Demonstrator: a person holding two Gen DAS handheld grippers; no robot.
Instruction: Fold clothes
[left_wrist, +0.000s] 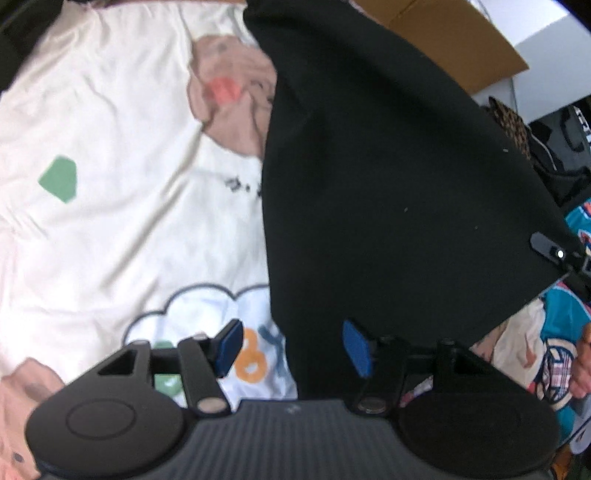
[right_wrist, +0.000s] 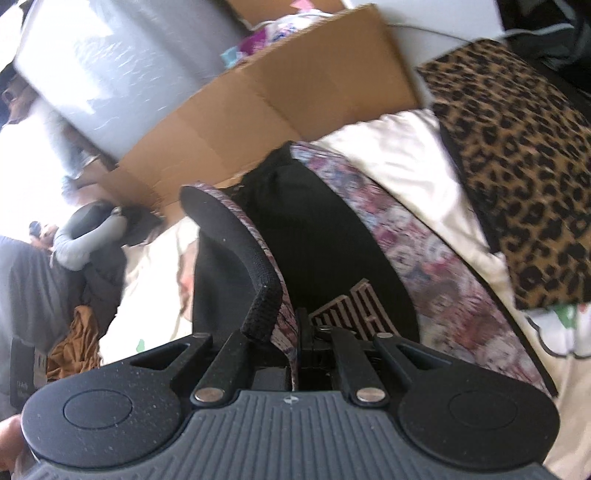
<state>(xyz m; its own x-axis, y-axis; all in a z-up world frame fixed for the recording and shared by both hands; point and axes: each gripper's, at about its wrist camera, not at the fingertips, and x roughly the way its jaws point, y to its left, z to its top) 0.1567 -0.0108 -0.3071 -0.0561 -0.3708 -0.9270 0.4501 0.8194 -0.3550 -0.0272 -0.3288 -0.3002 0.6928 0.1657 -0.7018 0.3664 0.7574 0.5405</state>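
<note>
The left hand-held gripper (left_wrist: 291, 349) is seen with its jaws spread apart and nothing held between the blue pads (left_wrist: 231, 345). A black garment (left_wrist: 388, 177) is observed ahead of it and to its right, hanging as a broad dark sheet whose lower edge passes in front of the right pad. A cream printed sheet (left_wrist: 110, 221), bearing a green patch, a cloud outline and orange lettering, is spread below and to the left of this gripper. In the left wrist view, the tip of the other gripper is visible at the garment's far right edge; whether it touches there cannot be told.

The right hand-held gripper (right_wrist: 295, 332) is seen closed on the black garment (right_wrist: 314, 229), with a black ribbed hem and a floral-patterned lining (right_wrist: 424, 266) drawn into the narrow gap between the fingers. The garment is seen running forward from this gripper, with a pale striped print just ahead of the right finger. A cardboard box (right_wrist: 277, 96) is noted beyond the garment, and a leopard-print cloth (right_wrist: 517, 166) lies to the right on the cream sheet. A grey and a brown cloth are seen to the far left; detail there is blurred.
</note>
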